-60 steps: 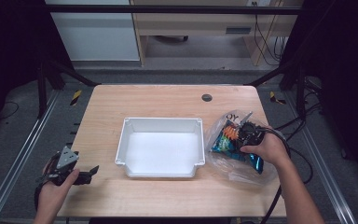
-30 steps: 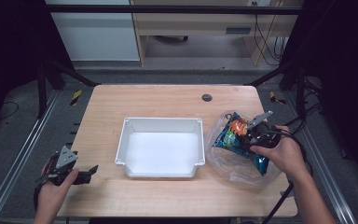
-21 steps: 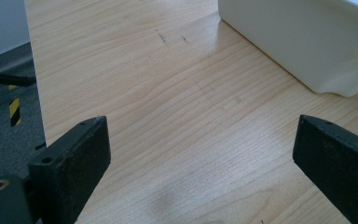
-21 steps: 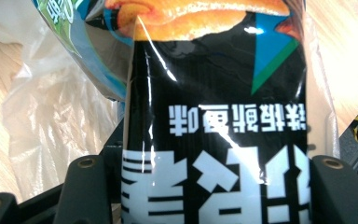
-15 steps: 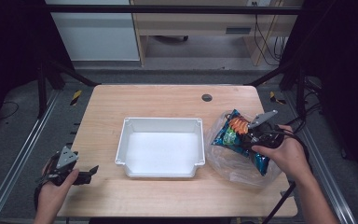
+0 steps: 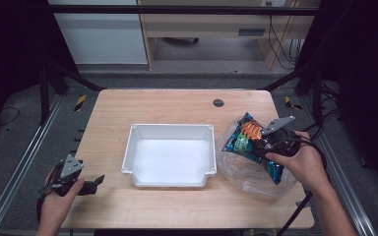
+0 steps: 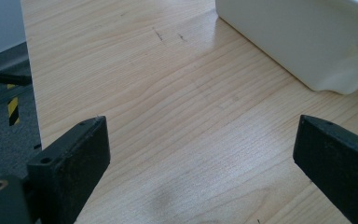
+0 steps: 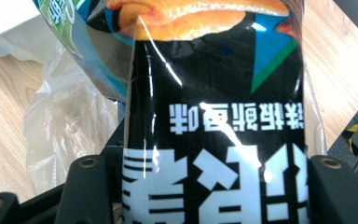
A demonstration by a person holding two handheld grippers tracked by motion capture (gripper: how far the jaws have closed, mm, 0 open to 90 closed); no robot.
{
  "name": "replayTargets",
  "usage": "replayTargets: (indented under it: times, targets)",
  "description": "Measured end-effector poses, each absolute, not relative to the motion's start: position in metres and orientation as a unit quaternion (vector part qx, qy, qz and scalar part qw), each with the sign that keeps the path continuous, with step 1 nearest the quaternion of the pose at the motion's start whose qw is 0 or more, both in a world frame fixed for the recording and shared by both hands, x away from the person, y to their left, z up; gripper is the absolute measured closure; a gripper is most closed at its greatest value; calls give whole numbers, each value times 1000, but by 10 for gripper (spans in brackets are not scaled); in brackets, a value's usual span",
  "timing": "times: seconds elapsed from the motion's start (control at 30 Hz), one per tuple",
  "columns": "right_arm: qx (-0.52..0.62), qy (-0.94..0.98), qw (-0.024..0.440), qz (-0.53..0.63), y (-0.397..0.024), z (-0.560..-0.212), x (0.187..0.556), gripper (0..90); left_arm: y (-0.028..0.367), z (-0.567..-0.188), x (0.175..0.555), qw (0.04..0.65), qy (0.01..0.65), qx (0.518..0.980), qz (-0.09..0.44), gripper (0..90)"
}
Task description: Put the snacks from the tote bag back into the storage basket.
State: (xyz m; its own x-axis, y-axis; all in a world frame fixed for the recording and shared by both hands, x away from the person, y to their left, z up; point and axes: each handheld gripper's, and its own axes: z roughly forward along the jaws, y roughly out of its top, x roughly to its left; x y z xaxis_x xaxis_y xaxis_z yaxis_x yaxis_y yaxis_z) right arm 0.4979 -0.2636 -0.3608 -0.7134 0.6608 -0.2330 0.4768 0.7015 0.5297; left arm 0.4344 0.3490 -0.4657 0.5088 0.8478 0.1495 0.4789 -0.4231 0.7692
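Note:
A blue-and-black snack bag (image 6: 242, 133) with orange chips printed on it is tilted up over a clear plastic bag (image 6: 246, 173) at the table's right side. My right gripper (image 6: 264, 142) is shut on the snack bag's lower part. In the right gripper view both black jaws press on the snack bag (image 8: 214, 93), and the plastic bag (image 8: 70, 126) lies crumpled behind it. My left gripper (image 6: 96, 181) rests near the front left corner, open. In the left gripper view its jaws (image 7: 200, 154) stand wide apart over bare wood.
A white tray (image 6: 170, 129) sits in the middle of the wooden table; its corner (image 7: 298, 42) shows in the left gripper view. A small dark hole cover (image 6: 218, 103) lies near the far edge. Metal rails run along both sides of the table.
The right hand has pulled the snack bag up and slightly right, out of the plastic bag's mouth, so more of the bag stands clear. The left hand has stayed where it was.

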Motion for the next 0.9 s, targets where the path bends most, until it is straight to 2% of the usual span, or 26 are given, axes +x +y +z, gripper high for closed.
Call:
replayTargets:
  times: [0.63, 0.9]
  targets:
    - [320, 889, 221, 242, -263, -352, 490, 419, 348, -468, 434, 340, 417, 799, 267, 34]
    - [311, 887, 227, 254, -260, -349, 491, 420, 364, -468, 434, 350, 447, 779, 266, 35]
